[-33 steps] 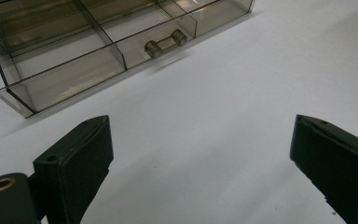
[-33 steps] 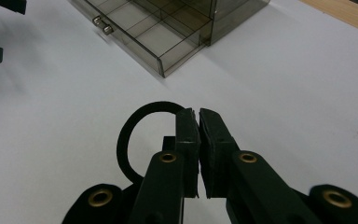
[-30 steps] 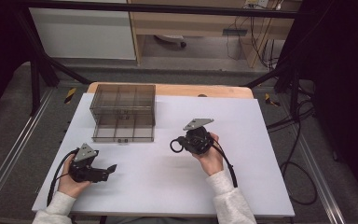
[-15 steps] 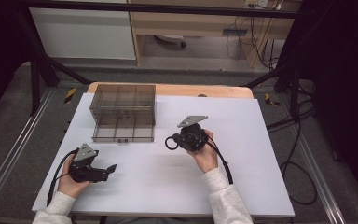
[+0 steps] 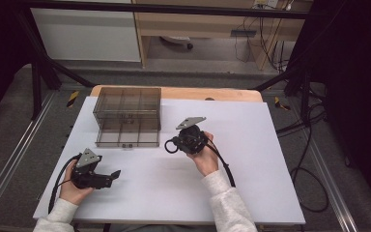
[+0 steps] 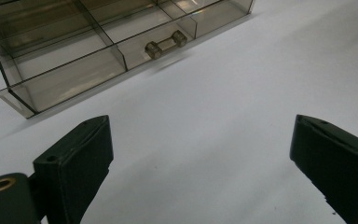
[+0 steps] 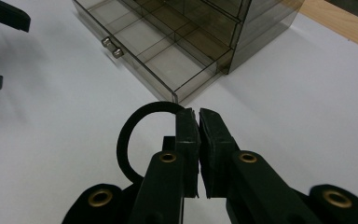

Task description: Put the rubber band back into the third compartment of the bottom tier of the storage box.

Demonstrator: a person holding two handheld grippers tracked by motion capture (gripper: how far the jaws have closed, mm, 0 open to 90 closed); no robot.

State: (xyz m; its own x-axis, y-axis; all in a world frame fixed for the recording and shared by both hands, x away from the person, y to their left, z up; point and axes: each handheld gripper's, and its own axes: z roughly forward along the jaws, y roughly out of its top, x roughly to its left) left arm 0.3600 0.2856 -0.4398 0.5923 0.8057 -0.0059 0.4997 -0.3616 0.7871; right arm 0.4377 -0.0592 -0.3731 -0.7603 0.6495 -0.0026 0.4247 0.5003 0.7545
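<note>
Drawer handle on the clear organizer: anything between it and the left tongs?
Nothing visible. In the left gripper view the open left tongs face the drawer handle across bare white table. The right tongs sit off to the side.

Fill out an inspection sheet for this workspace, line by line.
Surface: white table top, bare around the things; a wooden edge shows at its far side.
Job's things: smoky clear drawer box at far left, its lower drawer pulled out, with dividers and a small handle; black ring pinched at its edge in the right gripper.
Clutter: nothing seen.
Grippers: left gripper low on the table, jaws wide apart, nothing in them; right gripper shut on the ring, near the drawer's corner.
Cables: one trails from each gripper; more lie on the floor at right.
Surroundings: dark frame, floor rails, a white cabinet and a wooden desk behind.
</note>
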